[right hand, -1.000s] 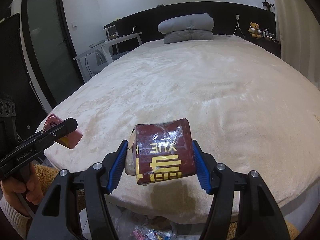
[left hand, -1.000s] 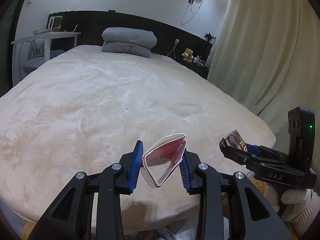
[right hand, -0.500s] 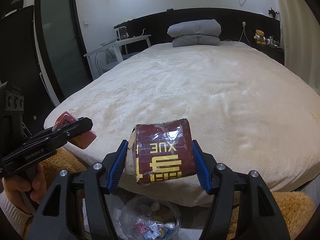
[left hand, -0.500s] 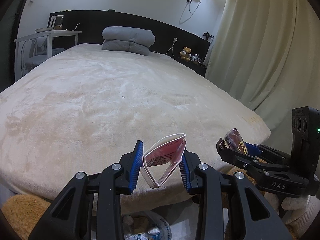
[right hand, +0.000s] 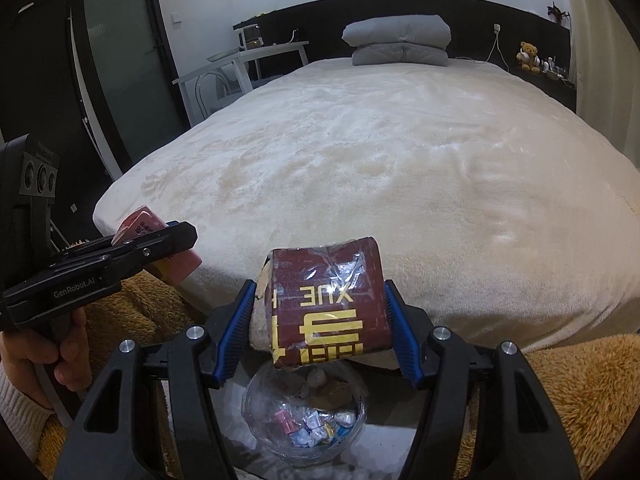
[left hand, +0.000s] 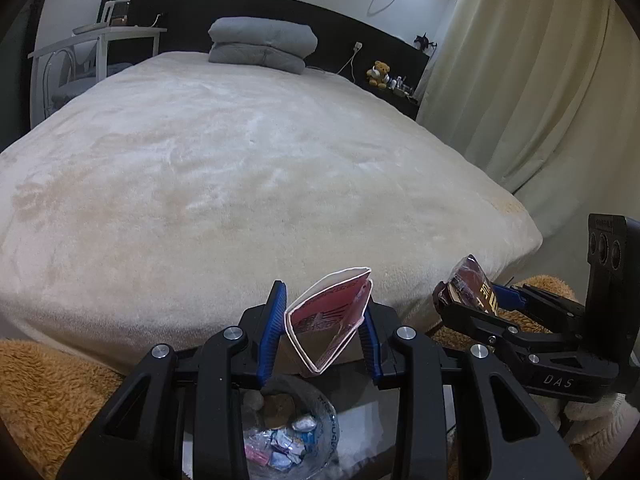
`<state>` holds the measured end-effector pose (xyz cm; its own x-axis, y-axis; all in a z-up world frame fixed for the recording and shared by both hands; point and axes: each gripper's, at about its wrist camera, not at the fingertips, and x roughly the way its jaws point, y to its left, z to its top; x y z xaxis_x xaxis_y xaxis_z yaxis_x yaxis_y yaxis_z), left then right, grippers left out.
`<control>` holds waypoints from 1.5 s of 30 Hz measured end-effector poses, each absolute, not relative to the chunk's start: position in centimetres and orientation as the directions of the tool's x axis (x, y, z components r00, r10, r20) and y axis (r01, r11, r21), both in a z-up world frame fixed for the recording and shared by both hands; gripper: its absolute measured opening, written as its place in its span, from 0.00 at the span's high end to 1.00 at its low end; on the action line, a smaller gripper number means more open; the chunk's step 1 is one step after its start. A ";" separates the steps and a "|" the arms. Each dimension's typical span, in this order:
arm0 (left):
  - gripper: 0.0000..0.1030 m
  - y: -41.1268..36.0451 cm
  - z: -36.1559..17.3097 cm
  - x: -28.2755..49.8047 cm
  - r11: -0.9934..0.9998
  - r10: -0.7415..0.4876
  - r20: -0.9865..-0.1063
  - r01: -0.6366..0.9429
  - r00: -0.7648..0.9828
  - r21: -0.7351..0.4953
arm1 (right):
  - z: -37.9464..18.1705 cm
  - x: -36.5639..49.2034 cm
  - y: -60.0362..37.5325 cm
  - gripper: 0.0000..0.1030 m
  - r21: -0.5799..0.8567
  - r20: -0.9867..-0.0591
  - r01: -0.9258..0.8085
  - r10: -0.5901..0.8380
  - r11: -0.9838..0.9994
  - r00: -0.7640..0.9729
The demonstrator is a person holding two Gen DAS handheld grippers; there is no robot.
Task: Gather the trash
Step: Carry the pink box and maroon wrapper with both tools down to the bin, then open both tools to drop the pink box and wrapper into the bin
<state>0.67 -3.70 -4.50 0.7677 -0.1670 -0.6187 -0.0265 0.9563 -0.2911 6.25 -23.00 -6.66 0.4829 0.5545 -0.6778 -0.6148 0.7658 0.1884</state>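
My left gripper point(left hand: 322, 332) is shut on a squashed pink and white paper carton point(left hand: 330, 320), which also shows in the right wrist view as the pink carton point(right hand: 148, 220). My right gripper point(right hand: 320, 332) is shut on a dark red wrapped pack with yellow lettering point(right hand: 324, 308); from the left wrist view the red pack point(left hand: 468, 284) sits at the right. Both hang past the foot of the bed, above a clear-lined trash bin point(right hand: 256, 408) holding several wrappers; the same bin point(left hand: 330, 428) lies below my left fingers.
A wide bed with a cream blanket point(left hand: 240, 168) fills the view, grey folded pillows point(left hand: 262, 44) at its head. A brown fuzzy rug point(right hand: 580, 392) surrounds the bin. A white desk point(right hand: 256, 56) stands left, curtains point(left hand: 540, 80) right. A person's hand point(right hand: 52, 352) grips the left tool.
Both grippers have drawn back from the bed and sunk, each still holding its item. The trash bin has come into view below them.
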 end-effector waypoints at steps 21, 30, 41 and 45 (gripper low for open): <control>0.68 -3.5 -13.3 2.9 0.939 -0.260 -0.853 -0.089 0.452 -0.334 | -13.8 9.2 -21.2 0.40 0.333 -0.867 -0.531 0.474 0.779 0.152; 0.67 -3.4 -16.9 3.6 0.932 -0.285 -0.910 -0.133 0.302 -0.336 | -17.7 10.2 -19.5 0.40 0.407 -0.898 -0.459 0.439 0.790 -0.040; 0.67 -4.6 -18.3 3.7 0.942 -0.286 -0.934 -0.116 0.216 -0.315 | -18.6 10.4 -18.6 0.40 0.414 -0.903 -0.440 0.422 0.797 -0.086; 0.66 -4.6 -18.7 3.6 0.942 -0.291 -0.938 -0.114 0.188 -0.316 | -18.3 10.2 -18.6 0.39 0.406 -0.902 -0.452 0.427 0.794 -0.060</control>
